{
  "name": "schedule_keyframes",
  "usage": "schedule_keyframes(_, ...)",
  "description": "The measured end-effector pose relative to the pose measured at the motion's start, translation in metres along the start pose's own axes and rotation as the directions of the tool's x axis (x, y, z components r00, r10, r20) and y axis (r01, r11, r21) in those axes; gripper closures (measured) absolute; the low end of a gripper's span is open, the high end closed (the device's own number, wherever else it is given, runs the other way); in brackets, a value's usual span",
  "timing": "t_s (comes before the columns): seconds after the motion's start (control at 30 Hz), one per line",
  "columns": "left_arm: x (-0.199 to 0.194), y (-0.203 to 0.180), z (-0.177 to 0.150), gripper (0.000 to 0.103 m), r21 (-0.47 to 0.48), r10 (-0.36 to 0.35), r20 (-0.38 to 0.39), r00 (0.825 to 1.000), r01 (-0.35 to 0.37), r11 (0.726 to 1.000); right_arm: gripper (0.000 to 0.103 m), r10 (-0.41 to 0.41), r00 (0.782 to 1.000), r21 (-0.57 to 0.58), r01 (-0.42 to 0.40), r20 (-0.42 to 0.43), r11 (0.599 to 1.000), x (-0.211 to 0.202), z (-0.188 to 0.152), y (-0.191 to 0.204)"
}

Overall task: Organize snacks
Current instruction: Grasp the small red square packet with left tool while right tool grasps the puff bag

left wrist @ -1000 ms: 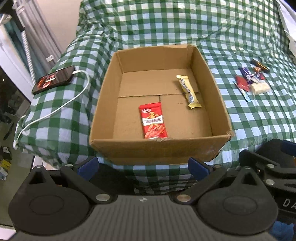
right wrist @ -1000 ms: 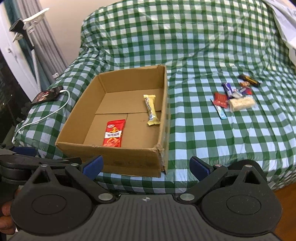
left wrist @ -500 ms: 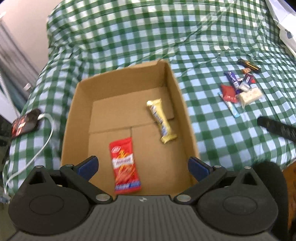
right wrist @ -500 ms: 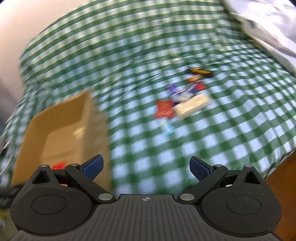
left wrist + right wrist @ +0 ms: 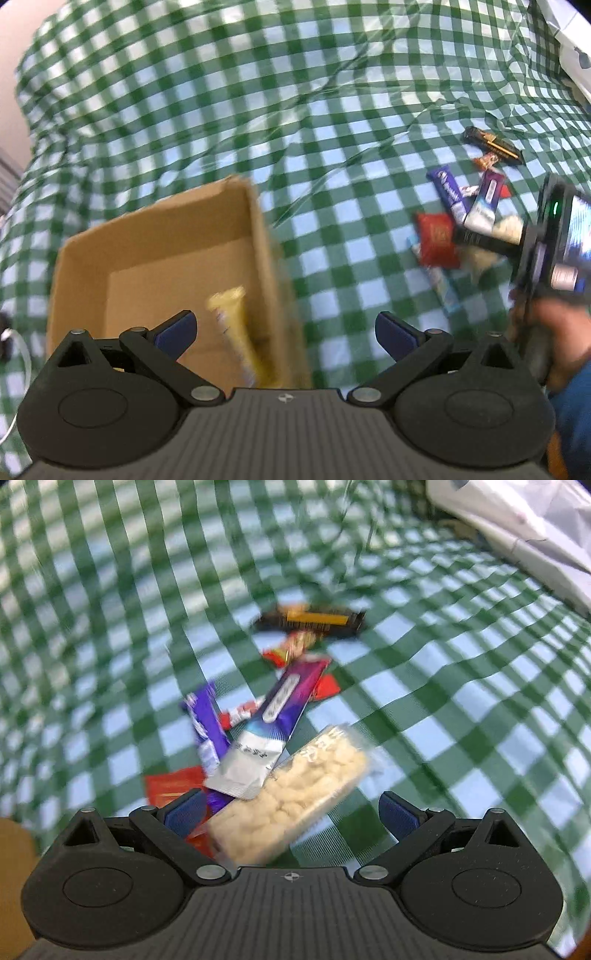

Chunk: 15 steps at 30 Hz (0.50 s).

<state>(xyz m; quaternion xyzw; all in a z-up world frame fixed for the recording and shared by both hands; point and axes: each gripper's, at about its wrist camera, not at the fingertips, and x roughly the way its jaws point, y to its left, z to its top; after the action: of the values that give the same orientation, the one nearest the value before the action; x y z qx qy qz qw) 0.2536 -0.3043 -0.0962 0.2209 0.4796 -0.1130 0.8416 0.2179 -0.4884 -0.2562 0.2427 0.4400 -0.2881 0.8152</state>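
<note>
A cardboard box (image 5: 266, 236) sits on the checked bedspread with a yellow bar (image 5: 232, 325) inside. My left gripper (image 5: 284, 330) hovers open over the box's right wall, empty. A pile of snacks lies to the right: a red packet (image 5: 437, 240), a blue bar (image 5: 448, 194), a black bar (image 5: 493, 146). My right gripper (image 5: 291, 814) is open just above this pile. A clear pack of pale puffed bites (image 5: 295, 797) lies between its fingers, a purple-and-silver sachet (image 5: 273, 731) beyond. Motion blurs both views.
The green-and-white checked bedspread (image 5: 258, 92) covers the whole surface, wrinkled in places. White fabric (image 5: 517, 528) lies at the far right. A person's hand (image 5: 550, 332) holds the right gripper at the left view's right edge. A white cable (image 5: 14, 354) shows at the left edge.
Both grippers swung right and forward. The right one dropped close over the snack pile; the left one now sits over the box's right wall, hiding the red packet inside.
</note>
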Motion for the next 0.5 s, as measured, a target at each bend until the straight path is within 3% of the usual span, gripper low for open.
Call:
schedule_keyframes(0.1,0.026,-0.026,0.027,0.000,0.035,-0.009,0.023,1.000,0.008,0.999,0.010,-0.020,0.998,-0.047,0.023,0.062,0.999,0.005,-0.004,-0.012)
schedule_keyframes(0.17,0.046,-0.044,0.043,0.000,0.057,-0.051,0.019,0.998,0.050,0.997,0.039,-0.026,0.995,-0.031,0.030,0.098,0.999,0.001,-0.005,-0.032)
schedule_keyframes(0.23,0.072,-0.064,0.057,0.000,0.071,-0.103,-0.013,0.995,0.103,0.992,0.051,-0.051,0.992,-0.004,0.052,0.114,0.999,-0.006,-0.008,-0.053)
schedule_keyframes(0.4,0.132,-0.112,0.072,0.000,0.134,-0.171,-0.100,0.980,0.184,0.974,0.050,-0.067,0.991,0.064,0.060,0.119,0.996,-0.012,-0.011,-0.100)
schedule_keyframes(0.5,0.162,-0.135,0.076,0.000,0.200,-0.172,-0.152,0.973,0.201,0.959,0.035,-0.045,0.992,0.040,0.041,0.120,0.998,-0.010,-0.011,-0.101)
